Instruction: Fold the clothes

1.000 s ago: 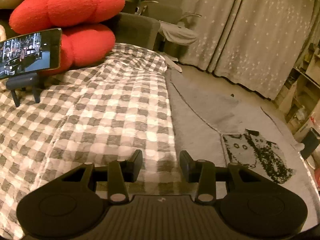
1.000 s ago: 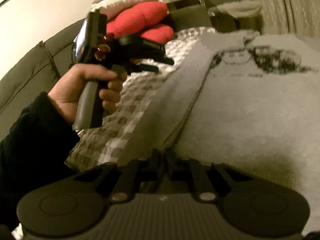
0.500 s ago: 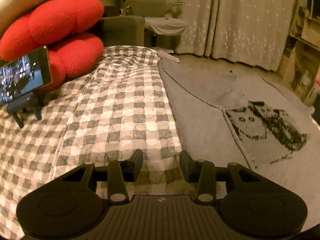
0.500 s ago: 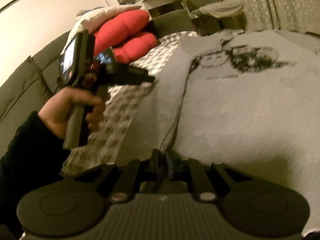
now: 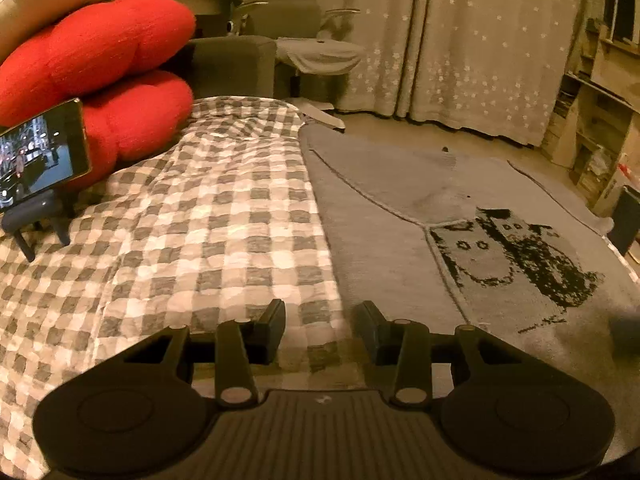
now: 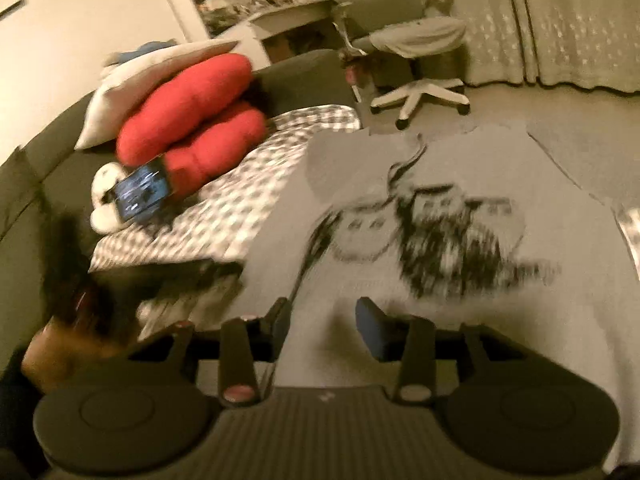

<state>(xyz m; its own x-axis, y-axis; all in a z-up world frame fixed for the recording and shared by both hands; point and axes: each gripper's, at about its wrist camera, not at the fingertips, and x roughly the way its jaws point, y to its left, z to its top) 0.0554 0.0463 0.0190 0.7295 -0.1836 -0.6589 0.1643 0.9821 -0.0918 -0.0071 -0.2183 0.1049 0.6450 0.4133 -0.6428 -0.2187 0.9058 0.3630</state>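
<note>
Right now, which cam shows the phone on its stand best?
Left wrist. The phone is sharp there, with a lit screen, propped on its dark stand before the red cushion. The right wrist view shows the phone only as a small, motion-blurred blue patch, stand indistinct.

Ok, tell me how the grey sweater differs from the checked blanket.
The checked blanket is patterned in squares all over; the grey sweater is plain apart from a dark figure print. The blanket is rumpled towards the red cushion, while the sweater lies mostly smooth. The sweater lies on top and the blanket underneath. Both are spread out flat, neither one folded.
</note>
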